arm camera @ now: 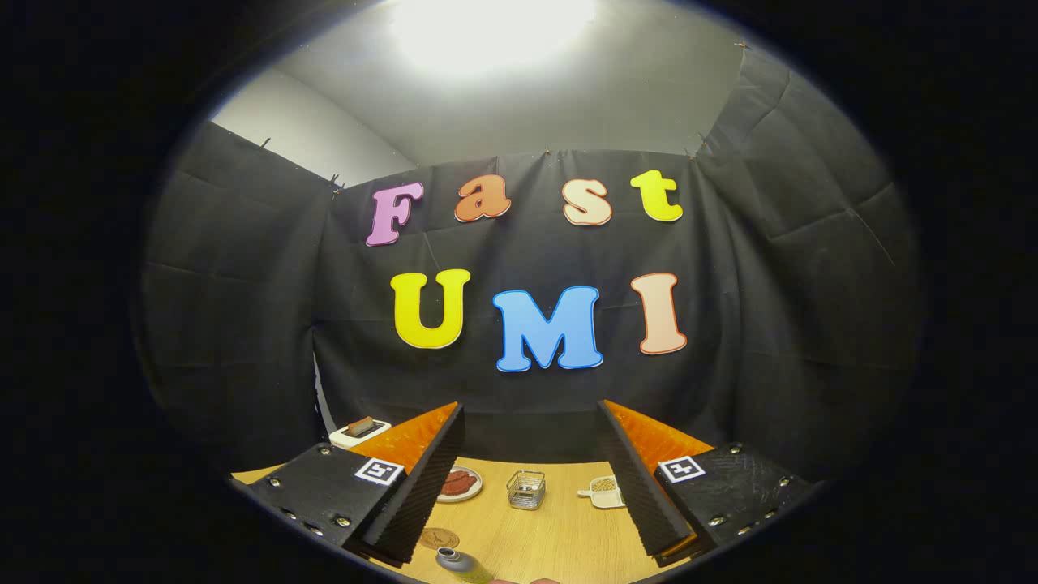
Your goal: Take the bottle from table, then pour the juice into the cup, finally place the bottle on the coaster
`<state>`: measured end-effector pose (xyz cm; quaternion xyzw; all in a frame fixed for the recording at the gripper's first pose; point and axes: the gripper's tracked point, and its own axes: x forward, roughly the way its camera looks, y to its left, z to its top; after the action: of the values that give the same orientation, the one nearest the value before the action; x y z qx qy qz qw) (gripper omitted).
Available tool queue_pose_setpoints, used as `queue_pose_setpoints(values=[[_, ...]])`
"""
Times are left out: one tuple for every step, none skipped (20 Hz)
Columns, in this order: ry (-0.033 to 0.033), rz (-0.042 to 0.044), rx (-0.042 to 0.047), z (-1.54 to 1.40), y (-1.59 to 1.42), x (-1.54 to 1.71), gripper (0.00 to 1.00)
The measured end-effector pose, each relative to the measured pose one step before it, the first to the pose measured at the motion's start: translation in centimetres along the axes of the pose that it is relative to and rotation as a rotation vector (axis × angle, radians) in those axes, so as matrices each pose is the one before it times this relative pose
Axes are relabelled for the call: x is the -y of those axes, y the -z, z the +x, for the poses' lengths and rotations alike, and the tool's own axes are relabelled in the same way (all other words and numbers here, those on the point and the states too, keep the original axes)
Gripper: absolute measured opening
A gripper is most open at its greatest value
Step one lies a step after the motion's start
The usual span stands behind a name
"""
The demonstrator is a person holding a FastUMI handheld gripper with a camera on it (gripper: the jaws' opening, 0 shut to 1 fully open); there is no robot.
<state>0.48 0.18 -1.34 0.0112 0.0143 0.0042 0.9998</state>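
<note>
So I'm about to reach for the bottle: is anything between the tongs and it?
Nothing visible. The tongs are open, and the bottle lies just below them on bare table. The coaster sits beside it; the cup, plate and dish are beyond.

Black cloth walls [243, 324], bright ceiling light [491, 28], wood table [559, 535].

Bottle [462, 565] (body cut off below)
</note>
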Motion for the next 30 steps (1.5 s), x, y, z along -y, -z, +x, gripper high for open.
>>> queue_pose_setpoints(values=[[-0.00059,-0.00072,0.00030,-0.016,-0.024,-0.101,0.99],[0.00014,0.00049,0.00177,-0.136,0.068,-0.012,0.99],[-0.00217,0.00179,0.00127,-0.044,0.090,-0.082,0.99],[-0.00262,0.00135,0.00016,0.013,0.229,-0.164,0.99],[-0.00388,-0.00055,-0.00176,-0.127,0.248,-0.165,0.99],[-0.00274,-0.00230,-0.00071,-0.127,0.393,-0.090,0.99],[-0.00132,-0.00304,-0.00107,-0.099,0.304,-0.110,0.99],[-0.00099,-0.00195,-0.00219,-0.195,0.548,-0.108,0.99],[-0.00265,0.00281,0.00149,-0.046,0.368,-0.122,0.99],[-0.00304,0.00437,0.00083,-0.116,0.538,-0.156,0.99],[-0.00093,0.00380,-0.00019,-0.176,0.576,-0.021,0.99],[-0.00045,0.00321,0.00461,-0.236,0.495,-0.144,0.99],[0.00412,0.00039,0.00605,-0.203,0.638,-0.020,0.99],[-0.00101,-0.00489,0.00363,-0.269,0.912,-0.078,0.99],[-0.00698,-0.00337,0.00366,-0.317,0.992,-0.424,0.99],[-0.00902,-0.00044,0.00398,-0.482,1.116,-0.596,0.99],[-0.00815,-0.00381,-0.00429,-0.438,1.280,-0.580,0.99],[-0.00916,-0.00203,-0.00158,-0.461,1.389,-0.534,0.99],[-0.00776,0.00133,0.00008,-0.380,1.320,-0.614,0.99],[-0.00201,-0.00103,-0.00339,-0.236,1.356,-0.461,0.99],[-0.00357,-0.01062,-0.01057,-0.080,1.467,-0.443,0.99],[-0.00246,-0.00954,-0.01620,-0.093,1.494,-0.455,0.99],[-0.00656,-0.00178,-0.01328,0.125,1.166,-0.489,0.99],[-0.01133,0.00088,-0.01019,0.191,0.865,-0.668,0.99],[-0.00996,0.00721,-0.01229,0.297,0.985,-0.609,0.99],[-0.01329,0.01259,-0.01014,0.198,0.969,-0.600,0.99],[-0.01116,0.01195,-0.01052,0.348,0.891,-0.622,0.99],[-0.00657,0.00620,-0.00978,0.246,0.978,-0.488,0.99],[0.00053,0.00050,-0.00735,0.318,0.866,-0.390,0.99],[0.00634,-0.00507,-0.00317,0.344,0.844,-0.249,0.99]])
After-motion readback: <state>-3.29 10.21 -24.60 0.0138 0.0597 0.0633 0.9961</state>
